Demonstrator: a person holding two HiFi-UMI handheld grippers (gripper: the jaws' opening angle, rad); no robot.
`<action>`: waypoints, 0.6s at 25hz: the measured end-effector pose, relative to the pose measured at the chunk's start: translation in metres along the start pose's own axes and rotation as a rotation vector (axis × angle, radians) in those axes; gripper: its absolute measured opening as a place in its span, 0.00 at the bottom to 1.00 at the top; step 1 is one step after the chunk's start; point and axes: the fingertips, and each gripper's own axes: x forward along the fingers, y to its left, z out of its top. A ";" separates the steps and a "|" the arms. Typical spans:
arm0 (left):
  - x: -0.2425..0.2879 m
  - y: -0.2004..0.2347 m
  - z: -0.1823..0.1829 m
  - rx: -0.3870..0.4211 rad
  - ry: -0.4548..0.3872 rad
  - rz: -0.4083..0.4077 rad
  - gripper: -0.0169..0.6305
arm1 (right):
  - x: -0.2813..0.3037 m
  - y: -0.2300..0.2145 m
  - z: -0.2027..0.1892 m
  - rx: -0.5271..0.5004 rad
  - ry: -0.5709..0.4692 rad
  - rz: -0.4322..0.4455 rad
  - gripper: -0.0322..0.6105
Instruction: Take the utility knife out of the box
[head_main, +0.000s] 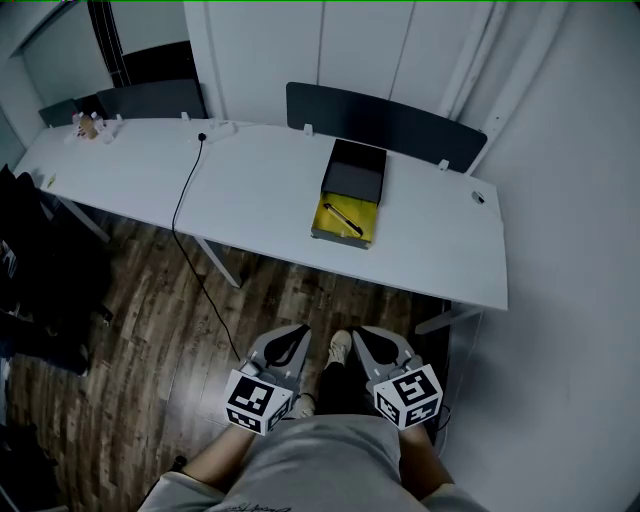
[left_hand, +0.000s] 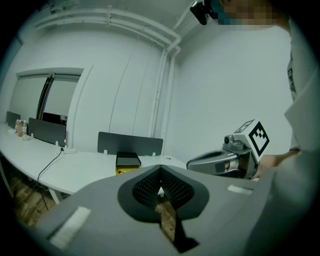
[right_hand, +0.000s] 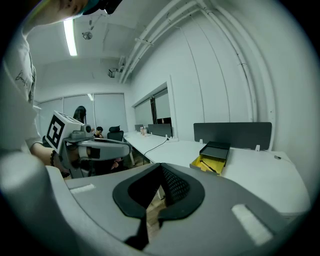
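An open box (head_main: 346, 222) with a yellow inside lies on the white table (head_main: 260, 190), its black lid (head_main: 355, 170) at the far end. The black utility knife (head_main: 343, 219) lies slantwise in the yellow part. Both grippers hang low over the wooden floor, well short of the table. My left gripper (head_main: 290, 337) and my right gripper (head_main: 366, 337) are side by side, jaws together, nothing in them. The left gripper view shows its shut jaws (left_hand: 160, 169), the box (left_hand: 127, 163) far ahead and the right gripper (left_hand: 220, 160). The right gripper view shows shut jaws (right_hand: 161, 167), the box (right_hand: 212, 157) and knife (right_hand: 209, 166).
A black cable (head_main: 185, 215) runs from a power strip (head_main: 218, 128) down off the table's front edge. Dark divider panels (head_main: 385, 125) stand along the table's back. Small bottles (head_main: 88, 127) sit at the far left. The person's shoe (head_main: 340, 347) shows between the grippers.
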 end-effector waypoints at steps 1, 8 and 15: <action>0.001 0.001 0.001 0.001 -0.001 -0.001 0.03 | 0.001 -0.001 0.002 -0.001 -0.001 0.001 0.07; 0.019 0.010 0.003 0.002 -0.001 0.007 0.03 | 0.014 -0.016 0.003 -0.003 0.000 0.008 0.07; 0.051 0.027 0.004 0.004 0.008 0.017 0.03 | 0.037 -0.045 0.007 -0.019 0.007 0.017 0.07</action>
